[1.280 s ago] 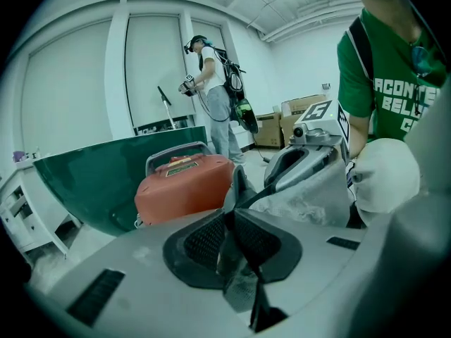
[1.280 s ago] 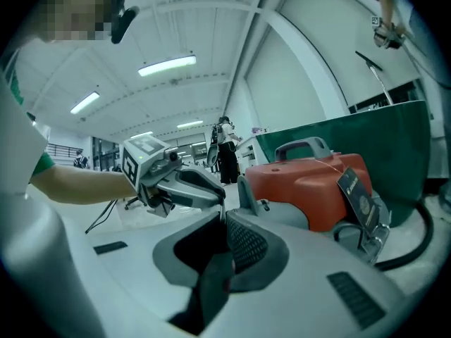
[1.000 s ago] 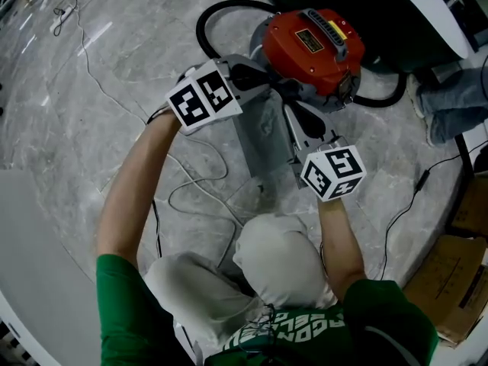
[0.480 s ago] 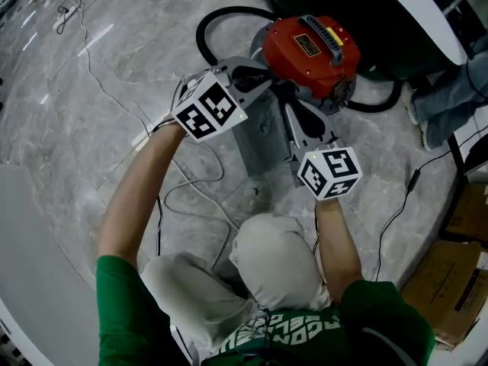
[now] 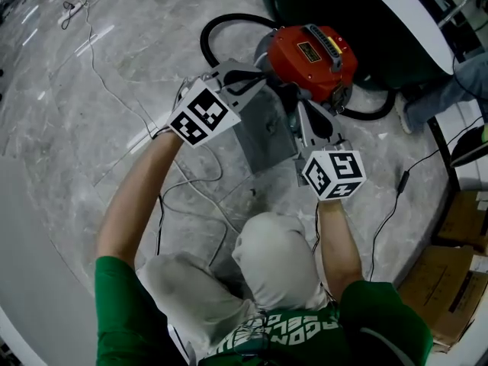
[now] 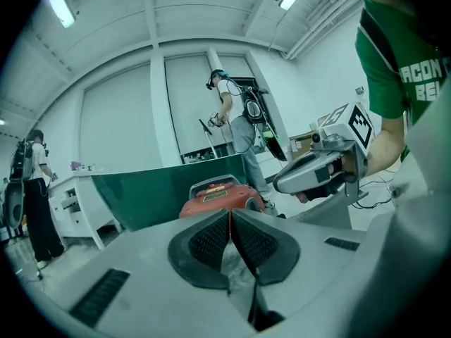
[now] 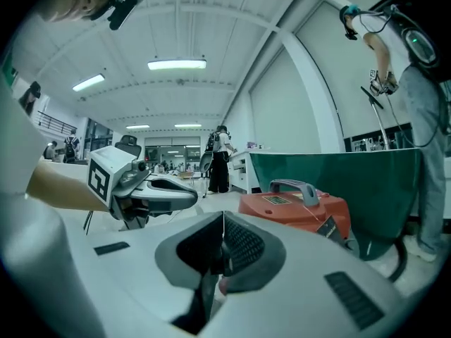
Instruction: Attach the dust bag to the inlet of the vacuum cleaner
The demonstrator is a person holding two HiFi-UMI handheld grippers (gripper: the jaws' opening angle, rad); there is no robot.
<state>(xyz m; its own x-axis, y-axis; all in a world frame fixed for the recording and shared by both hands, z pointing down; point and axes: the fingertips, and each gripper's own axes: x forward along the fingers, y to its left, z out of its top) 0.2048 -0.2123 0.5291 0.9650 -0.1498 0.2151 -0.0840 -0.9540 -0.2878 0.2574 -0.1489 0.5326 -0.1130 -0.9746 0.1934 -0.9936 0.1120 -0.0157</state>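
Fingers of the left gripper point(image 6: 230, 215) are pinched together on a thin fold of the dust bag point(image 5: 263, 132); fingers of the right gripper point(image 7: 223, 222) have just closed on its opposite edge. The bag, flat, grey and papery-looking, hangs between them above the marbled floor point(image 5: 91, 151), beside the rounded red hard-shell vacuum cleaner point(image 5: 309, 52). I judge we're mid-carry; next I must line its opening up with the inlet, unseen here.

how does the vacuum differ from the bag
The vacuum is red; the bag is grey. The vacuum is a rounded body with a handle on top; the bag is a flat rectangle. A black hose loops off the vacuum; the bag has none. What they share is place: they are close together, one end of the bag right by the vacuum.
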